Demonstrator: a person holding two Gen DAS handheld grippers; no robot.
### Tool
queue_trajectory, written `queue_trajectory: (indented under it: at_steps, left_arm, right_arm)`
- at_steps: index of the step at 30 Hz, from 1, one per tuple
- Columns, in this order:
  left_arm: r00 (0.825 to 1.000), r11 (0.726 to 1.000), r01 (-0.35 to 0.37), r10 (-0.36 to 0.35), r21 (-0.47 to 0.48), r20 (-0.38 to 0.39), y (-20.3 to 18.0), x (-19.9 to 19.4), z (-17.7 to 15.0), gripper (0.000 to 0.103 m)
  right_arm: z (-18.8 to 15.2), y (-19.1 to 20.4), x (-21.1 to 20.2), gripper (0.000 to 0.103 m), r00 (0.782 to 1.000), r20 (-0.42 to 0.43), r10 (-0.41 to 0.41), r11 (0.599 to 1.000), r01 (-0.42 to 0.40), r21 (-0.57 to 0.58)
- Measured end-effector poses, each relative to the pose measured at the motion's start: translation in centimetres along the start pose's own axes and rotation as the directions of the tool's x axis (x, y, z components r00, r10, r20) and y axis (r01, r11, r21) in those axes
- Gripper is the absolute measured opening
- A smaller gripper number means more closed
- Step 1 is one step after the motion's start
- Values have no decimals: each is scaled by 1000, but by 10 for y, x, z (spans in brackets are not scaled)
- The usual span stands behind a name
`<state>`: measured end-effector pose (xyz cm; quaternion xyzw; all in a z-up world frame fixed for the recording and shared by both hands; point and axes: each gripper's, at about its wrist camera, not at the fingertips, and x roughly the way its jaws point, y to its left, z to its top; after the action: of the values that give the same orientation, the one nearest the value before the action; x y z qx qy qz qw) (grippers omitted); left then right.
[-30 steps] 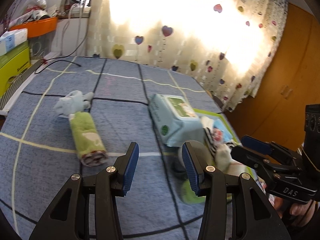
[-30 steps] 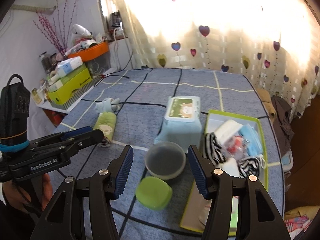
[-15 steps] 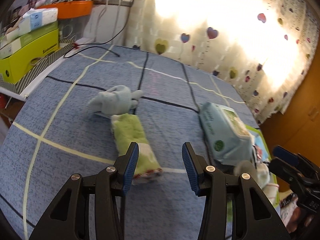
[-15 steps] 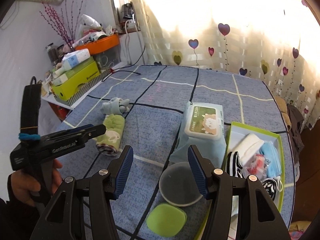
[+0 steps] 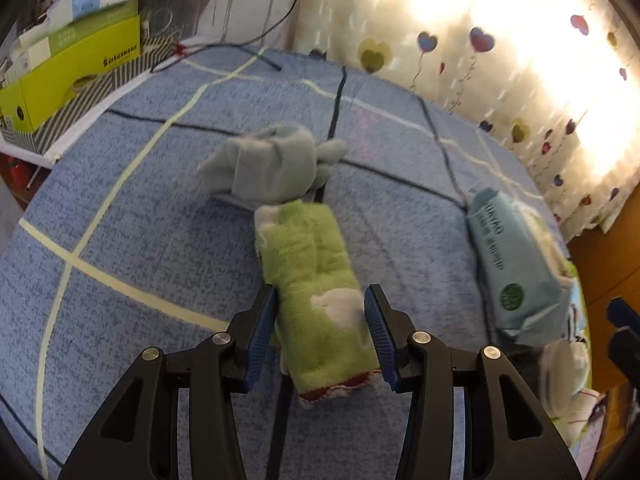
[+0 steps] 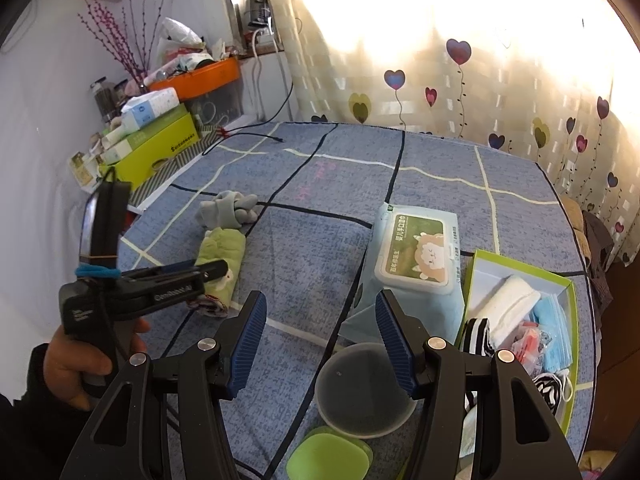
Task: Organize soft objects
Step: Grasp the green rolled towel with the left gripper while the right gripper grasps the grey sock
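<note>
A rolled green towel (image 5: pixel 316 292) lies on the blue cloth, its near end between the open jaws of my left gripper (image 5: pixel 320 312); the pads stand on either side and I cannot tell if they touch it. Grey socks (image 5: pixel 272 168) lie just beyond it. In the right wrist view the towel (image 6: pixel 222 252) and socks (image 6: pixel 228 208) lie at left, with the left gripper (image 6: pixel 212 270) over the towel. My right gripper (image 6: pixel 320 320) is open and empty, held above the table. A green box (image 6: pixel 568 320) at right holds soft items.
A pack of wet wipes (image 6: pixel 416 256) lies mid-table and also shows in the left wrist view (image 5: pixel 512 264). A grey bowl (image 6: pixel 364 392) and a green lid (image 6: pixel 332 456) sit near my right gripper. Yellow-green boxes (image 5: pixel 68 68) and an orange tray (image 6: pixel 200 78) stand at the far left.
My left gripper has swung left from the wipes and moved down over the green towel, which now sits between its jaws. The right gripper has pulled back and up a little.
</note>
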<state>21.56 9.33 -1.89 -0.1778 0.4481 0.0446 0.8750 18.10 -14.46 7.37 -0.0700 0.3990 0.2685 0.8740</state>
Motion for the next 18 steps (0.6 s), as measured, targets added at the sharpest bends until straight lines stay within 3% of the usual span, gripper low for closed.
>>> queue_trajectory:
  at_steps: [3, 5, 8, 18]
  left_arm:
    - [1000, 1000, 20, -20, -2, -6, 3, 3, -3, 46]
    - [1000, 1000, 24, -24, 1, 5, 5, 0, -4, 35]
    - [999, 999, 45, -44, -7, 16, 8, -6, -5, 28]
    - [992, 993, 102, -97, -65, 75, 41, -37, -9, 26]
  right_arm:
    - [4, 3, 3, 57, 1000, -4, -2, 1000, 2, -12]
    - [7, 6, 5, 57, 1000, -6, -5, 1000, 5, -23]
    - [13, 12, 9, 57, 1000, -10, -6, 999, 6, -45]
    - [45, 53, 42, 57, 998, -54, 26, 986, -35, -166]
